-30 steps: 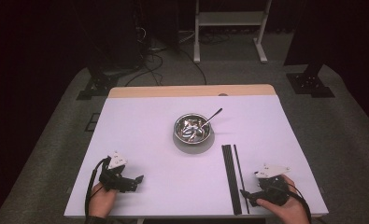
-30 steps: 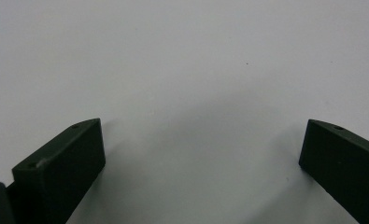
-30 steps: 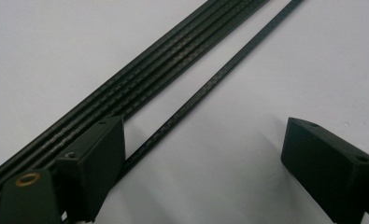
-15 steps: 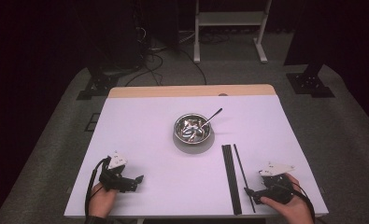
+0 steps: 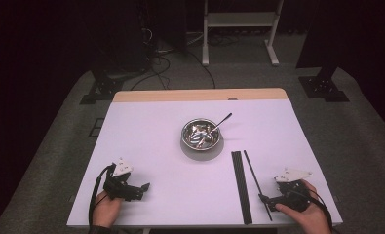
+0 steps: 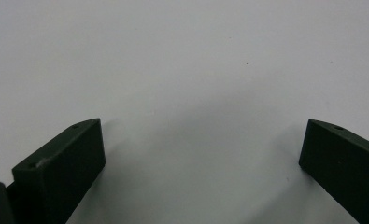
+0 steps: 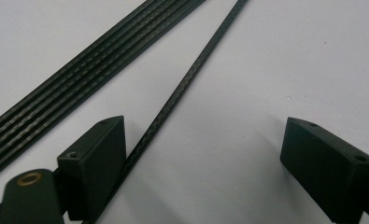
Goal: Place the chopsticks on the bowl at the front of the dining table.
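- I am holding the right gripper (image 7: 205,154) wide open and low over the table (image 5: 146,131), gripping nothing; the single black rod (image 7: 182,91) is running between its jaws, right against the left one, near its close end.
- I am judging the rod as the thing in hand: it is lying loose on the white top, splayed at a slight angle just beside the bundle of black rods (image 7: 84,79), which lies straight and tight.
- I am worrying that closing from here, off-centre, is going to roll or skid the thin rod instead of pinching it, or tip its far end up.
- I am also watching the left jaw, since a small drift could nudge the bundle and scatter it.
- I am keeping the left gripper (image 6: 201,168) wide open too, empty, resting near the table's front-left corner over bare surface, well apart from everything.
- I am seeing the steel bowl (image 5: 200,135) at the table's middle, a spoon (image 5: 221,123) leaning over its rim; the other shiny contents I cannot make out.
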### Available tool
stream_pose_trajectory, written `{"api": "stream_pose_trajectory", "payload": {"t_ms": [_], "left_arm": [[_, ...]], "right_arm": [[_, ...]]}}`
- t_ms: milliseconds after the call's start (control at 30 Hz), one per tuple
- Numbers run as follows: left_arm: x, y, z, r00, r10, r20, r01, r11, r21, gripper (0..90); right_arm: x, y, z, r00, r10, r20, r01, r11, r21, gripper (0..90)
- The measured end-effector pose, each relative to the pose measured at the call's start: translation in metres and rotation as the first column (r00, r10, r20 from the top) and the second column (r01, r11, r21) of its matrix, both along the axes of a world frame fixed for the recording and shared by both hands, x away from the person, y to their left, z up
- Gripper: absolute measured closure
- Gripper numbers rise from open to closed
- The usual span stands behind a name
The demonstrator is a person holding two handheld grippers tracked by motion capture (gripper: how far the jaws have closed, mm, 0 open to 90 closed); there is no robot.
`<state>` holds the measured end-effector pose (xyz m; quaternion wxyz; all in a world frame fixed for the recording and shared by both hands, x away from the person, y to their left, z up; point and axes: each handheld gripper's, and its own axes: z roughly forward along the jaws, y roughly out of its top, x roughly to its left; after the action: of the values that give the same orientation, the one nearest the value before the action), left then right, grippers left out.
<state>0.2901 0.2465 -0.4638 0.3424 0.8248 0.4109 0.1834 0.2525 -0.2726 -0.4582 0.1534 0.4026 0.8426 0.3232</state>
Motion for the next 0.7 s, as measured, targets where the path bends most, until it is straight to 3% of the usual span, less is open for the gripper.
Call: {"api": "stream_pose_trajectory", "payload": {"t_ms": [700], "left_arm": [[0.0, 0.0, 0.0, 1.0, -0.001, 0.0, 0.001, 1.0, 0.001, 0.0]], "right_arm": [[0.003, -0.014, 0.0, 0.9993, -0.038, -0.001, 0.038, 0.9993, 0.001, 12.8]]}}
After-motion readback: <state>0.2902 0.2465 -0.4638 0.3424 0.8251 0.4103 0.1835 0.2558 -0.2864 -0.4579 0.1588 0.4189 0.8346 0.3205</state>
